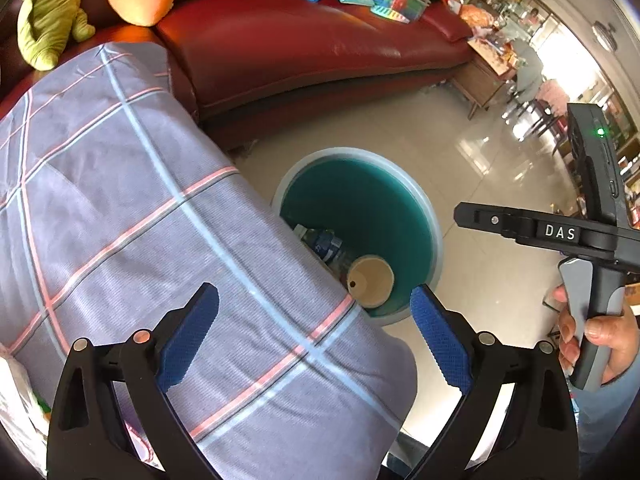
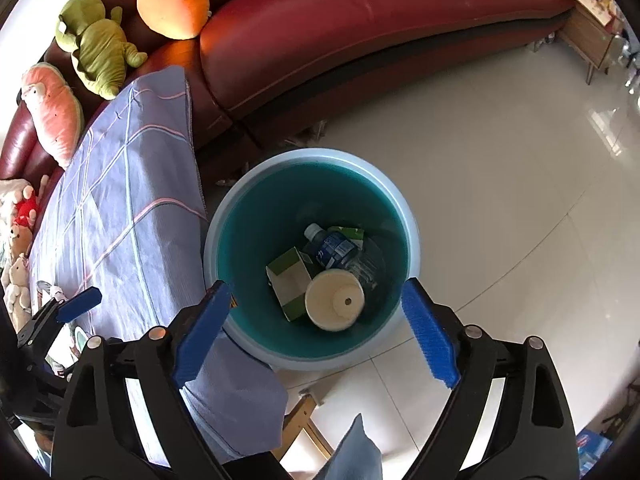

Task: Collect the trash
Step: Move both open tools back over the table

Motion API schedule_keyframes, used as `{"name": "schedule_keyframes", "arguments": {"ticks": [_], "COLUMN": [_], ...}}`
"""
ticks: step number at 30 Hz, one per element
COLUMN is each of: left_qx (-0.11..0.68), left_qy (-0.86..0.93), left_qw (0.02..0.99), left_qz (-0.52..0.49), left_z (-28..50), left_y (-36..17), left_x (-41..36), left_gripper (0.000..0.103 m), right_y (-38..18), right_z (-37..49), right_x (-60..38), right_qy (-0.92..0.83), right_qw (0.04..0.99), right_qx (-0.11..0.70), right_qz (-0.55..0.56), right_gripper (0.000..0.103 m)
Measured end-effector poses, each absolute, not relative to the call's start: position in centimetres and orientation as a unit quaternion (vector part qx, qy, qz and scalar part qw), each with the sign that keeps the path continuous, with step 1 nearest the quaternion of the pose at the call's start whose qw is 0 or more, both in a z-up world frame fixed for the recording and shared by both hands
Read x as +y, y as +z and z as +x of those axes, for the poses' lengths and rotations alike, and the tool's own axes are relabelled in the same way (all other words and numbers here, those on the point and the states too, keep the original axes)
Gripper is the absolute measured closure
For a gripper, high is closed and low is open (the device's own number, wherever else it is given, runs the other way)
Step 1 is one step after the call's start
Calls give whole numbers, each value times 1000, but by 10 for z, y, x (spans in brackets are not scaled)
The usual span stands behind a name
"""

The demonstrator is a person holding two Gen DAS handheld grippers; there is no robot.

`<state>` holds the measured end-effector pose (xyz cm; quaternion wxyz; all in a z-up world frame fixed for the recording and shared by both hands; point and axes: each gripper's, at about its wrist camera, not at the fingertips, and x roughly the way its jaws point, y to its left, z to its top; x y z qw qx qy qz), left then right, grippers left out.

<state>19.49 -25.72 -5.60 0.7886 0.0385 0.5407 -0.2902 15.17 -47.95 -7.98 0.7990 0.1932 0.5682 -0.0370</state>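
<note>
My right gripper (image 2: 316, 328) hangs wide open and empty over the bin (image 2: 412, 236), cup (image 2: 334, 300) lying inside; left gripper (image 1: 314, 340) gapes empty above the checked cloth's (image 1: 120, 200) edge.

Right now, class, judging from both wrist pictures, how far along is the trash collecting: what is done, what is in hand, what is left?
Done: the round teal plastic bin holds a clear plastic water bottle, a green-and-white carton and a cream paper cup.

In hand: nothing; the left gripper and right gripper are both open and empty.

Left: possibly wrappers at the edge of the checked blue cloth; too small to tell.
</note>
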Motion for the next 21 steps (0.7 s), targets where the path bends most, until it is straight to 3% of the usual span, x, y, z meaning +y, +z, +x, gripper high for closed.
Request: {"name": "schedule_keyframes", "arguments": {"ticks": [21], "left_qx": [511], "left_qy": [-227], "left_qw": [829], "left_qz": [-4], "left_z": [153], "left_y": [-24], "left_x": [-116], "left_gripper": [6], "right_y": [-33], "right_z": [136], "right_x": [-353], "right_qy": [22], "right_qw": [817], "right_qx": [567], "right_qz": [104], "right_gripper": [20]}}
